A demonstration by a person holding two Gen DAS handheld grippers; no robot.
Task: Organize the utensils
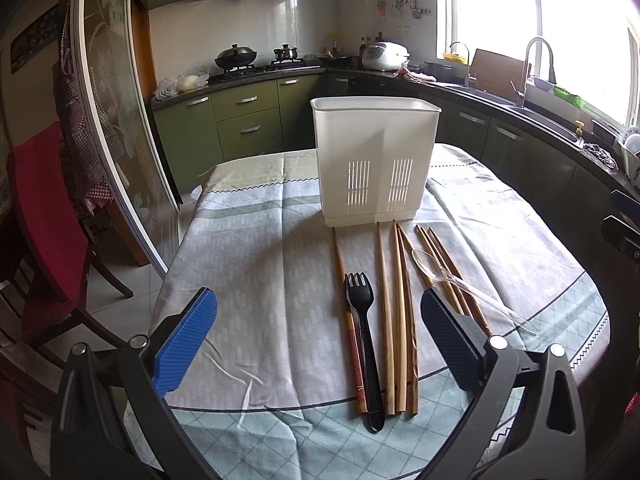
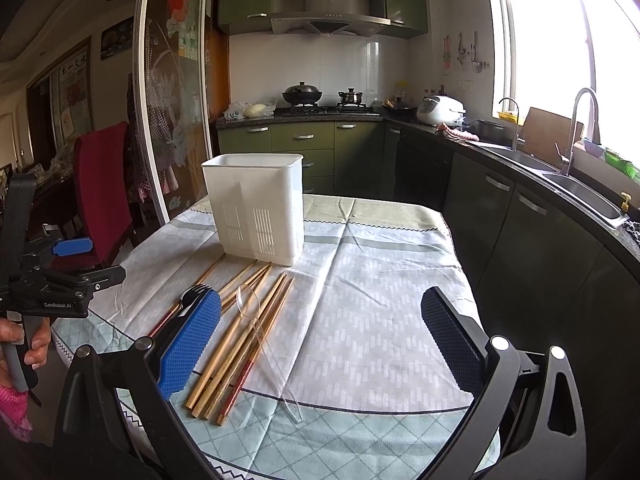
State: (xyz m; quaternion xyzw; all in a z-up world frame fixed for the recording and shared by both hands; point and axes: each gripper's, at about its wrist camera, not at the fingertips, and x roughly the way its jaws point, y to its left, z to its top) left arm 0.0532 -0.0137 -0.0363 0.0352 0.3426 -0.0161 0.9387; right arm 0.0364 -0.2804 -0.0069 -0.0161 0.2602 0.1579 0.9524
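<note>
A white slotted utensil holder stands upright on the table, nothing visible inside. In front of it lie several wooden chopsticks, a black plastic fork and a clear plastic spoon. My left gripper hovers open over the fork and chopsticks, holding nothing. My right gripper is open above bare cloth, just right of the utensils; its left finger hides part of the fork. The left gripper shows at the right wrist view's left edge, held by a hand.
The table wears a pale patterned cloth. A red chair stands at the left beside a glass sliding door. Kitchen counters with sinks run along the right; a stove sits at the back.
</note>
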